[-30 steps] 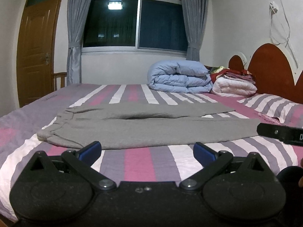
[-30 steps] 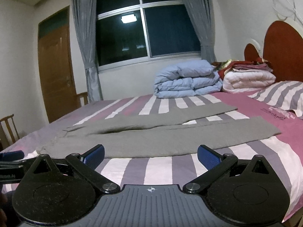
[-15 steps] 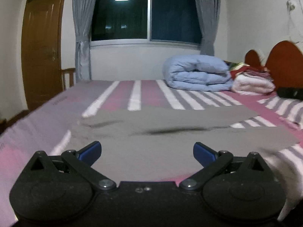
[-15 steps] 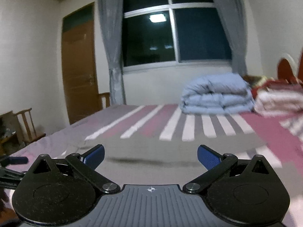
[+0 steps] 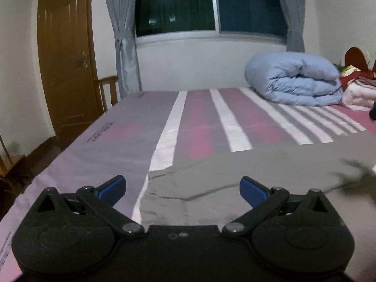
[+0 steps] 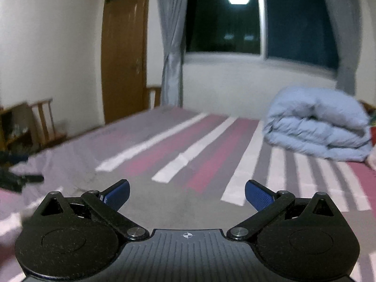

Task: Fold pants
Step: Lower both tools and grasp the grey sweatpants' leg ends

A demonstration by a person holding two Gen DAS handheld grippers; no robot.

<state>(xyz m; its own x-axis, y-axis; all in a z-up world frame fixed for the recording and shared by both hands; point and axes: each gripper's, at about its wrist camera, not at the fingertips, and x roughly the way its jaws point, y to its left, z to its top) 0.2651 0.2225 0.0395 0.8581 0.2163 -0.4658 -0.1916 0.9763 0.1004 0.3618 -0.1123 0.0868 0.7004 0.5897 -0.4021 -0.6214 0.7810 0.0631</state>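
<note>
Grey pants (image 5: 246, 171) lie flat on the striped bed (image 5: 195, 117). Their waistband end sits just ahead of my left gripper (image 5: 182, 188), which is open and low over that edge with nothing between its blue pads. In the right wrist view the grey pants (image 6: 178, 202) spread under and ahead of my right gripper (image 6: 186, 195), also open and holding nothing. The left gripper's black body (image 6: 16, 179) shows blurred at the left edge of the right wrist view.
A rolled light-blue duvet (image 5: 296, 80) and folded bedding (image 5: 357, 89) lie at the far right by the headboard. A wooden door (image 5: 65, 70), grey curtains (image 5: 122, 37) and a wooden chair (image 6: 44, 119) stand beyond the bed's left side.
Both grippers have swung left and come down closer to the bed. The left one now hovers over the waistband end, and the right one is over the grey fabric. Both stay open.
</note>
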